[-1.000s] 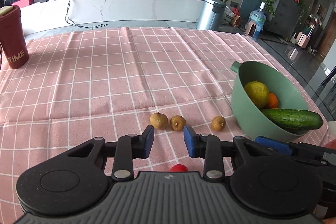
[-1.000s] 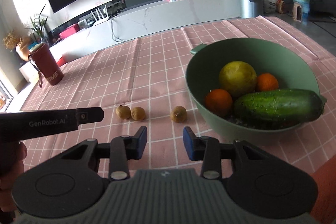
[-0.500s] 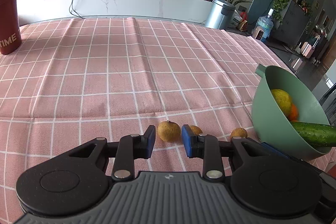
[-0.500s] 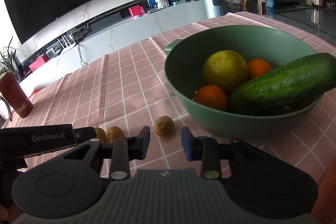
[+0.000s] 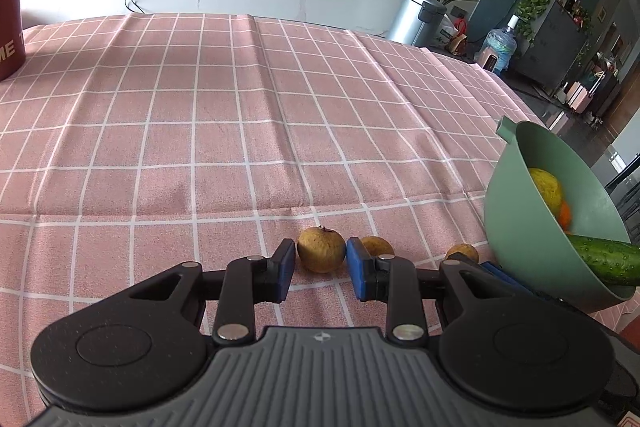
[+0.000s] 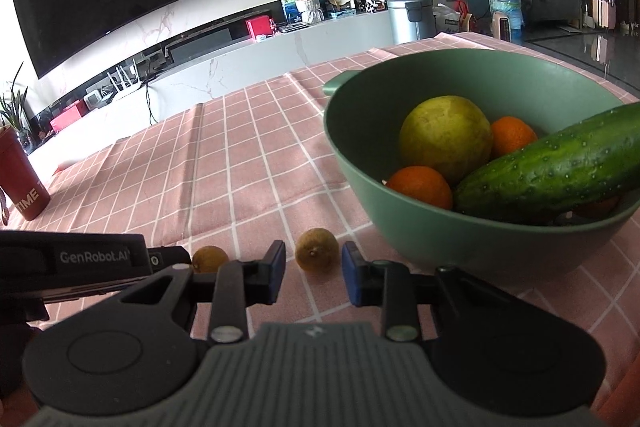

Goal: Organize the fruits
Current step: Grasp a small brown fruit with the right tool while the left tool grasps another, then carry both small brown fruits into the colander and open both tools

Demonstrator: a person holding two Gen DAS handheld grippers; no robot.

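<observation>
Three small brown longans lie in a row on the pink checked cloth, left of a green bowl (image 5: 520, 227) holding a yellow citrus (image 6: 446, 139), two oranges and a cucumber (image 6: 552, 167). My left gripper (image 5: 320, 247) has its blue pads against both sides of the leftmost longan (image 5: 321, 249). The middle longan (image 5: 376, 246) and the right one (image 5: 462, 253) lie beyond it. My right gripper (image 6: 313, 253) straddles the right longan (image 6: 316, 255); its jaws are closing, with small gaps still showing. The left gripper's body (image 6: 80, 259) hides the leftmost longan there.
A red cup (image 5: 10, 11) stands at the cloth's far left. The bowl (image 6: 440, 239) sits close to the right gripper's right finger. The cloth's far edge (image 5: 460, 67) drops off towards a white counter, a bin and a water bottle.
Both grippers sank and moved forward to the longans. The left one now brackets the leftmost longan; the right one's jaws have narrowed around the right longan.
</observation>
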